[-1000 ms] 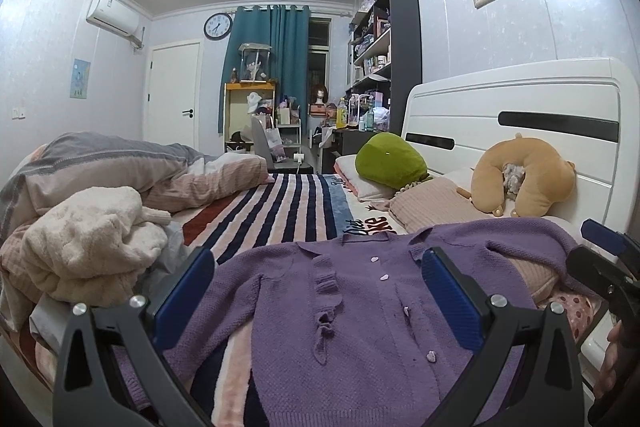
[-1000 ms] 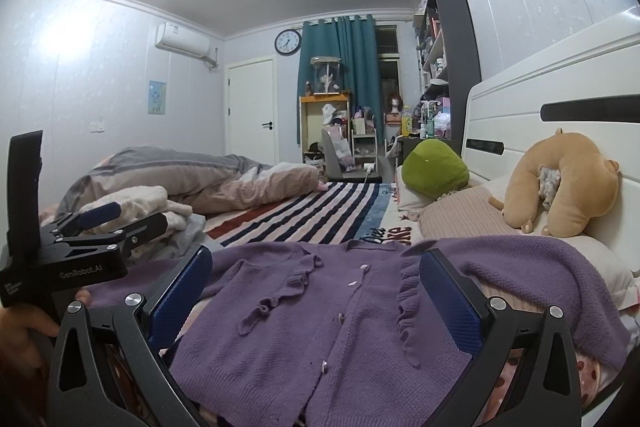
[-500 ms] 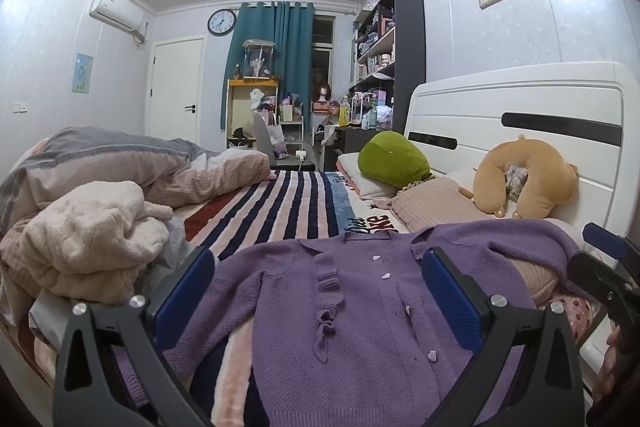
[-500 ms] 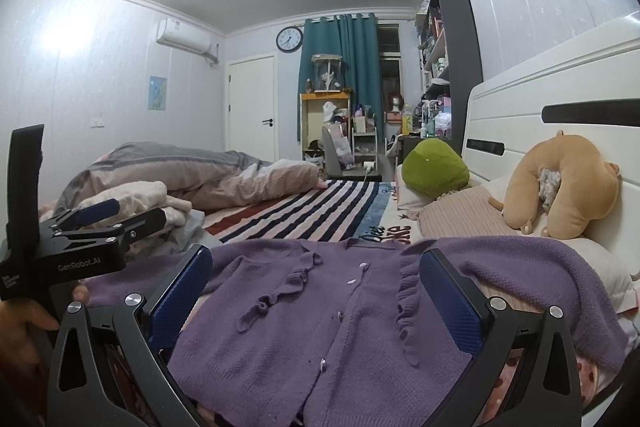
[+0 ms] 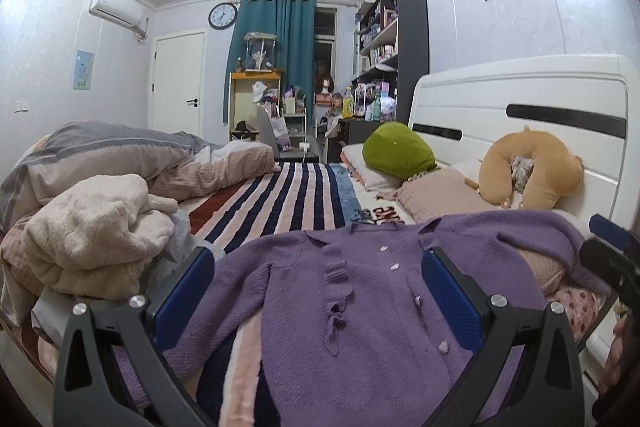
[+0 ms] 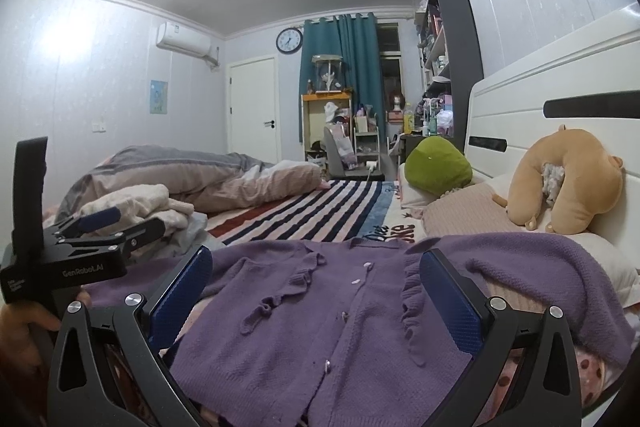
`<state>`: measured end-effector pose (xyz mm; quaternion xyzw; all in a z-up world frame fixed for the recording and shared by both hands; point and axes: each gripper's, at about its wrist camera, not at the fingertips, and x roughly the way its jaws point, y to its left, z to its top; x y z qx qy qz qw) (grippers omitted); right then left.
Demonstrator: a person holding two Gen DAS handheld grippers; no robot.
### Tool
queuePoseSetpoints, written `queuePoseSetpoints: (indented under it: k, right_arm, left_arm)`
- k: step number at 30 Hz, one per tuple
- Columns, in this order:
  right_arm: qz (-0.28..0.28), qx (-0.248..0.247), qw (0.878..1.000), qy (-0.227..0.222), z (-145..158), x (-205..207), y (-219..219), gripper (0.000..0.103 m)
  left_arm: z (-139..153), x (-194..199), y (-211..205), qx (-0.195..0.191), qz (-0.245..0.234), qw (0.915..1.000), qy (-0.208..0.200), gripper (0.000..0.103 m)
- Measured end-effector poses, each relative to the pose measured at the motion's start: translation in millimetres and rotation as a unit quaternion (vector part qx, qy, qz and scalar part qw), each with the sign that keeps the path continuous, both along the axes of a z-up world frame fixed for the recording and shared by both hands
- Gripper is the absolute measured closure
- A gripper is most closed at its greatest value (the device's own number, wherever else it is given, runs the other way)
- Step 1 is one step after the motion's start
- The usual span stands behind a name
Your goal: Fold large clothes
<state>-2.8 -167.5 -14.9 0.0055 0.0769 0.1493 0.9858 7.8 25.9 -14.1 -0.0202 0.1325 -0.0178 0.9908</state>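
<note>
A purple knit cardigan [image 5: 360, 307] with small buttons lies spread flat, front up, on the striped bed. It also shows in the right wrist view [image 6: 340, 315]. One sleeve drapes over a pillow on the right [image 6: 540, 267]. My left gripper [image 5: 316, 291] is open and empty, hovering above the cardigan's lower part. My right gripper [image 6: 316, 291] is open and empty above the cardigan's hem. The left gripper also appears at the left of the right wrist view [image 6: 100, 227]. The right gripper shows at the right edge of the left wrist view [image 5: 612, 251].
A cream fleece pile [image 5: 92, 227] and a grey-pink duvet [image 5: 120, 159] lie on the left of the bed. A green cushion [image 5: 396, 151], a tan neck pillow [image 5: 532, 175] and a pink pillow [image 5: 440, 195] sit by the white headboard [image 5: 520, 99].
Both wrist views have shifted slightly, so the cardigan sits a little lower and farther in frame. The cardigan itself has not moved and both grippers stay open.
</note>
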Motion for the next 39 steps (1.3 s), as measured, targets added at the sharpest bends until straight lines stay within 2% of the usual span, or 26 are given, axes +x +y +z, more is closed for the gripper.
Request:
queuePoseSetpoints:
  k: [5,9,11,14,17,20,22,24,26,29,31,33,38,39]
  right_arm:
    - [-0.006,-0.008,1.000,0.021,-16,14,6,0.000]
    - [-0.012,-0.016,0.999,0.033,-27,26,15,0.000]
    - [-0.012,-0.014,0.999,0.042,-31,33,19,0.000]
    - [0.000,-0.012,0.998,0.068,-39,44,25,0.000]
    - [0.008,-0.028,0.996,0.085,-46,53,34,0.000]
    - [0.005,-0.035,0.995,0.096,-49,58,39,0.000]
    - [0.006,-0.035,0.994,0.104,-51,62,42,0.000]
    - [0.006,-0.037,0.993,0.107,-52,65,46,0.000]
    - [0.008,-0.040,0.993,0.109,-52,66,50,0.000]
    - [0.013,-0.041,0.993,0.110,-52,66,53,0.000]
    - [0.011,-0.042,0.993,0.112,-53,66,54,0.000]
    - [0.009,-0.040,0.992,0.115,-53,66,54,0.000]
    - [0.009,-0.025,0.993,0.119,-55,64,45,0.000]
    - [0.009,-0.023,0.992,0.120,-56,64,43,0.000]
  left_arm:
    - [-12,3,19,0.046,0.031,0.9983,0.017,0.001]
    - [-27,8,45,0.062,0.065,0.9949,0.045,0.001]
    - [-39,6,66,0.057,0.070,0.9946,0.052,0.001]
    - [-61,-2,104,0.025,0.074,0.9951,0.061,0.001]
    - [-83,-4,137,0.039,0.123,0.9872,0.093,0.001]
    - [-104,-9,170,0.022,0.132,0.9842,0.117,0.003]
    - [-115,-12,186,0.008,0.126,0.9830,0.133,0.014]
    - [-125,-11,197,-0.004,0.127,0.9804,0.150,0.032]
    - [-135,-7,206,-0.020,0.131,0.9778,0.162,0.037]
    - [-145,-3,215,-0.042,0.134,0.9762,0.165,0.037]
    - [-150,-2,217,-0.047,0.136,0.9757,0.166,0.045]
    - [-149,-2,214,-0.042,0.143,0.9750,0.164,0.066]
    - [-139,-7,206,-0.051,0.134,0.9763,0.162,0.095]
    - [-138,-8,205,-0.053,0.128,0.9768,0.163,0.095]
